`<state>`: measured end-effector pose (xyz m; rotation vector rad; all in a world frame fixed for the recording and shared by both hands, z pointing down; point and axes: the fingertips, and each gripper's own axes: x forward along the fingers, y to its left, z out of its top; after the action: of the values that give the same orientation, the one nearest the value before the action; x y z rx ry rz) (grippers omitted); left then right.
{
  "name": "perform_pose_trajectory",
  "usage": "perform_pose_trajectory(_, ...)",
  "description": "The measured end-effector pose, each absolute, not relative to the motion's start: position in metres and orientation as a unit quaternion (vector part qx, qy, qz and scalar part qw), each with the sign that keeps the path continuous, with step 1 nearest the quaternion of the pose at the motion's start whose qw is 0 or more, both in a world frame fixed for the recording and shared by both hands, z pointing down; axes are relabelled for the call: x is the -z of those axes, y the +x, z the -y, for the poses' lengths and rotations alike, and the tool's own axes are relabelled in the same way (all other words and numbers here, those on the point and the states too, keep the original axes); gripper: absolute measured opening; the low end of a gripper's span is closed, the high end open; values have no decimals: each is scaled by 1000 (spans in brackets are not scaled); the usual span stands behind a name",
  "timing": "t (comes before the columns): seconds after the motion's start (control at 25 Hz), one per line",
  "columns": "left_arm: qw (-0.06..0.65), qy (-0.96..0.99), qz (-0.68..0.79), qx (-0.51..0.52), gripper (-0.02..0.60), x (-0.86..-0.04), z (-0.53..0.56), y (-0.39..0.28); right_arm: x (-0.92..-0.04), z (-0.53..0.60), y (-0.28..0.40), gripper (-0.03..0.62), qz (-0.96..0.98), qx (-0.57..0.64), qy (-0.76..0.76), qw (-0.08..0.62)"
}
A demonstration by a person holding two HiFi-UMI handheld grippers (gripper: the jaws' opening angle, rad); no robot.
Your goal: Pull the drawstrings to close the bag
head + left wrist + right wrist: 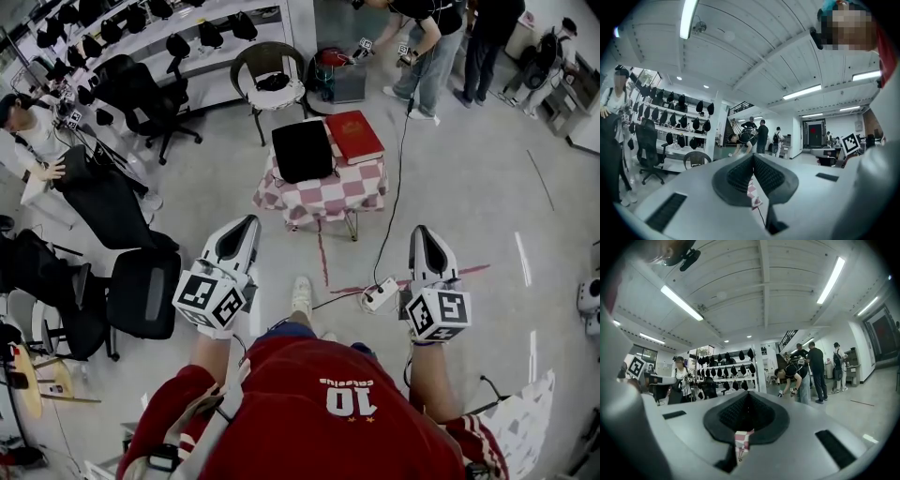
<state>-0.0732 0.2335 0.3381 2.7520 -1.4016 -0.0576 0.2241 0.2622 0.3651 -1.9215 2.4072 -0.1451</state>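
While my left hand-held gripper (250, 221) and right hand-held gripper (422, 230) are closed empty, I could knock the far bag (302, 150), missing drawstrings.

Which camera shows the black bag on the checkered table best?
The head view: the whole black bag lies flat on the checkered cloth beside a red book. Both gripper views show only a sliver of that cloth below their closed jaws, and no bag.
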Motion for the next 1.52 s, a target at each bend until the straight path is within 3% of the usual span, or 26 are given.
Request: perform_pose_trajectory(1.52, 76, 877, 475, -6, 9, -364, 5, -140, -390, -11, 158, 14, -799, 88, -595, -24)
